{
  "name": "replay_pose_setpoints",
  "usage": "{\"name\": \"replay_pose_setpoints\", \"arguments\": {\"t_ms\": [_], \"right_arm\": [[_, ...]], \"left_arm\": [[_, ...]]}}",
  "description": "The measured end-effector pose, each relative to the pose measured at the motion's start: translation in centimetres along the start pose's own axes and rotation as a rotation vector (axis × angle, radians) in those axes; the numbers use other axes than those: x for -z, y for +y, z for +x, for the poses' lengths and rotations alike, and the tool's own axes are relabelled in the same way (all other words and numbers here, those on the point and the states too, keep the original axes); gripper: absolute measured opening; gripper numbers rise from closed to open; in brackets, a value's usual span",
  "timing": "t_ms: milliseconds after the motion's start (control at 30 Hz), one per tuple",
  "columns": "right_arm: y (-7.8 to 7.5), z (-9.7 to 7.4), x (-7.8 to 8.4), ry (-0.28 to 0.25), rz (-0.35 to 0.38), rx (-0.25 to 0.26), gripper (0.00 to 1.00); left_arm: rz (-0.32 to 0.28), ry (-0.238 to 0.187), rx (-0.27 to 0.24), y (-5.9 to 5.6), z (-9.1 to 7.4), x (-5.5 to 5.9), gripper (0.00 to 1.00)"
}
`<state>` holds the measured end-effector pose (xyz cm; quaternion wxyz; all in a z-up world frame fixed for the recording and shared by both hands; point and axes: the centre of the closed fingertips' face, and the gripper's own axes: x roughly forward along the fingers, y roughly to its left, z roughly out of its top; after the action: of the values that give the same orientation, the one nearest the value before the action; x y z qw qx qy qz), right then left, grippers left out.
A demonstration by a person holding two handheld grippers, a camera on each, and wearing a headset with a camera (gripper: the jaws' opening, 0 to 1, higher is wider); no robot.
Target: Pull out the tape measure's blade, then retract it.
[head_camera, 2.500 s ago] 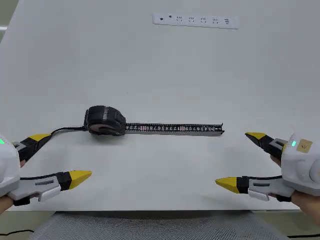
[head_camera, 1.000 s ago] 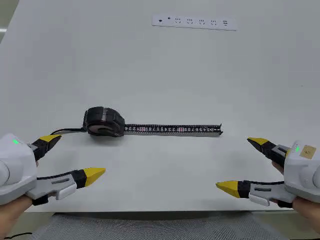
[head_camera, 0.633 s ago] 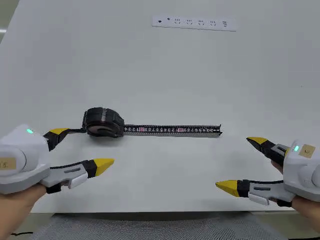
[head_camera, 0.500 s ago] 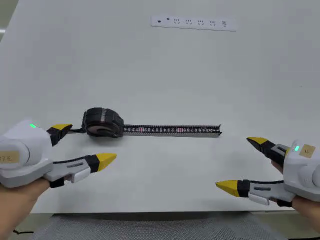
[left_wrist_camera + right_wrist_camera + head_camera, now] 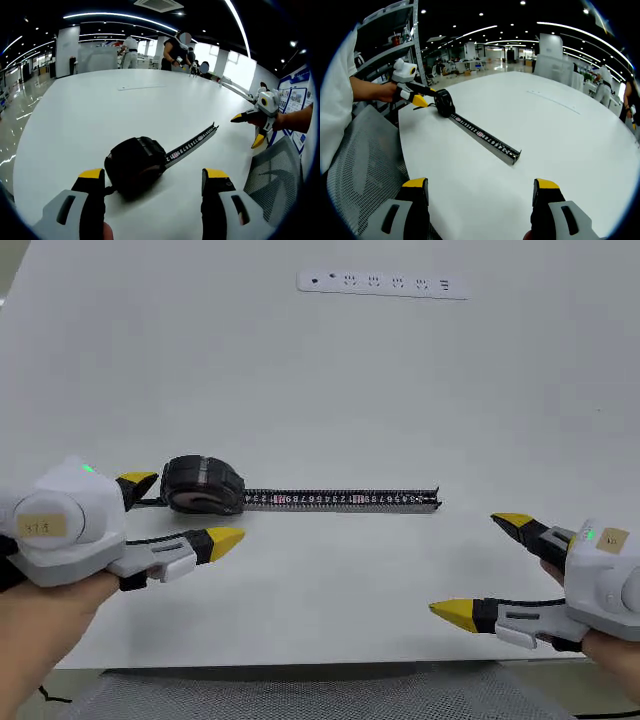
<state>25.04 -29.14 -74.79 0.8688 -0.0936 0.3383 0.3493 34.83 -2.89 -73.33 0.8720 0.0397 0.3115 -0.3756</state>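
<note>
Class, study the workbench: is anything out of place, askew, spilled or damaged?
Nothing stands out. The tape measure lies on the white table, its blade pulled out flat and straight. The left gripper and right gripper hover with jaws open.

Small white scale numerals run along the extended black metal tape blade (image 5: 340,499), from 9 toward 3 o'clock; single digits are too fine to read.
</note>
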Motion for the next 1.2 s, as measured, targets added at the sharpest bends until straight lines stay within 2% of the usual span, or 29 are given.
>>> {"name": "replay_pose_setpoints", "arguments": {"t_ms": [500,633,733,867,1000,1200], "right_arm": [[-0.3,0.2,-0.1,0.001,0.002,-0.001,0.83],[-0.6,0.3,-0.2,0.000,-0.002,-0.003,0.82],[-0.8,0.4,-0.3,0.002,-0.011,-0.010,0.79],[-1.2,0.7,-0.6,0.010,-0.032,-0.025,0.73],[-1.9,0.9,-0.8,0.020,-0.052,-0.037,0.69],[-2.7,1.5,-1.3,0.040,-0.094,-0.054,0.64]], "left_arm": [[-0.043,0.000,-0.091,0.4,0.8,0.2,0.74],[-0.080,-0.010,-0.124,0.7,1.1,0.0,0.73],[-0.088,-0.008,-0.152,0.9,1.3,0.0,0.71],[-0.134,-0.029,-0.179,1.0,1.5,-0.3,0.72],[-0.112,-0.023,-0.206,0.9,1.7,-0.2,0.74],[-0.127,-0.023,-0.259,1.4,2.0,-0.2,0.71]]}}
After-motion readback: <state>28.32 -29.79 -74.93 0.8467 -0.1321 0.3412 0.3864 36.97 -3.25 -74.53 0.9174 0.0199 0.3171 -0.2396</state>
